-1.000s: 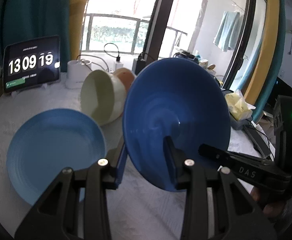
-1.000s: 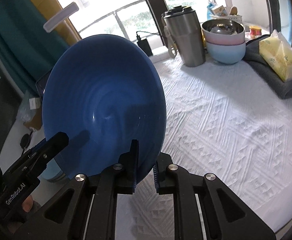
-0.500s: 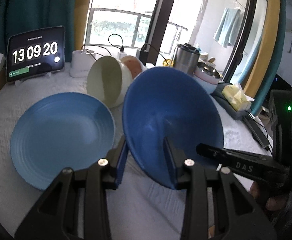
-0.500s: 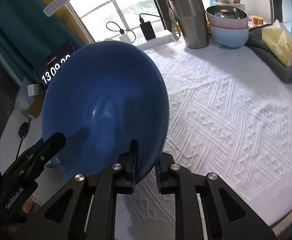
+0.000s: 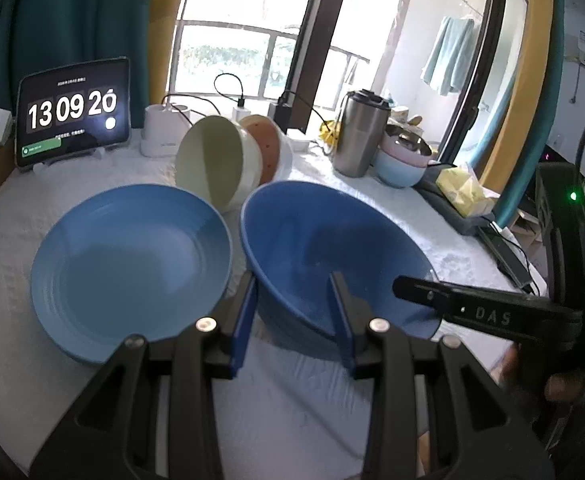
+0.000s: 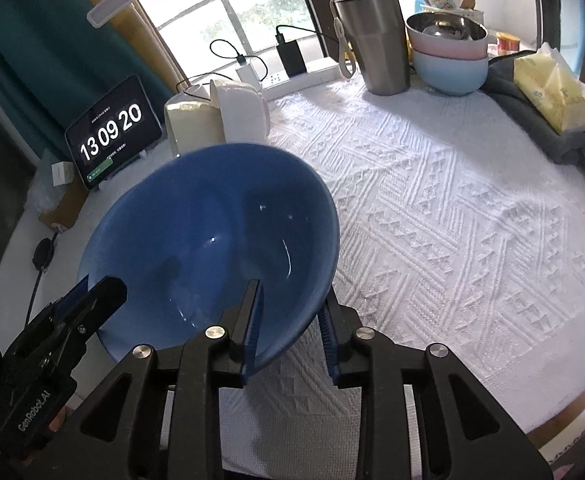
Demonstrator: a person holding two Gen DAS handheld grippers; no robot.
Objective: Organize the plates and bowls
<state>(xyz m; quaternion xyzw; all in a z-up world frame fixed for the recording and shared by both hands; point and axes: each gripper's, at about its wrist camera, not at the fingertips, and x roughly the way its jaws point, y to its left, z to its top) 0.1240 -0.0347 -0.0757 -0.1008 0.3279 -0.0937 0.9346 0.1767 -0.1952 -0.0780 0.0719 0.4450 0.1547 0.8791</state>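
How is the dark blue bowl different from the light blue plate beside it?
The dark blue bowl is deep and steep-sided; the light blue plate is shallow and wide. The bowl sits between the fingers of both grippers; nothing holds the plate, which lies flat on the tablecloth. Both are round, blue and empty.

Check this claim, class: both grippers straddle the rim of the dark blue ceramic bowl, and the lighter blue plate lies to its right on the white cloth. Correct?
Not quite. The left wrist view shows the lighter blue plate lying left of the dark blue ceramic bowl, not right. Both the left gripper and right gripper do straddle its rim over the white cloth.
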